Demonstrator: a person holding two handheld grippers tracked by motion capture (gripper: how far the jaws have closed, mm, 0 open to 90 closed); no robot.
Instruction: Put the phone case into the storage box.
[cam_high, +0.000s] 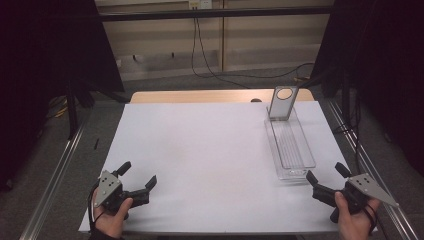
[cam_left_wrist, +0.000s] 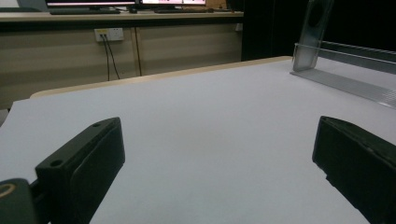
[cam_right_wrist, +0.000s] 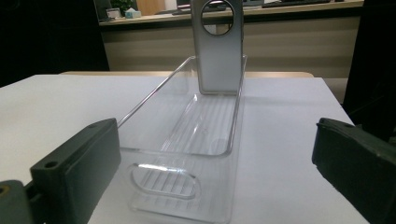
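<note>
Covering most of the worktop (cam_high: 200, 150), a white sheet left a strip of wood bare at the far edge, with dark curtains either side and cables trailing down the wall beyond. A clear plastic tray (cam_high: 290, 145) lay toward the right edge, a grey phone-like slab (cam_high: 283, 102) propped upright at its far end. The left hand-held gripper (cam_high: 137, 175) rested well apart from the tray, jaws spread; the right hand-held gripper (cam_high: 327, 172) sat just beside the tray's near end, jaws likewise spread. Its own view revealed an oval handle slot (cam_right_wrist: 163, 179); the left gripper view showed monitors (cam_left_wrist: 126, 3) on a desk.
</note>
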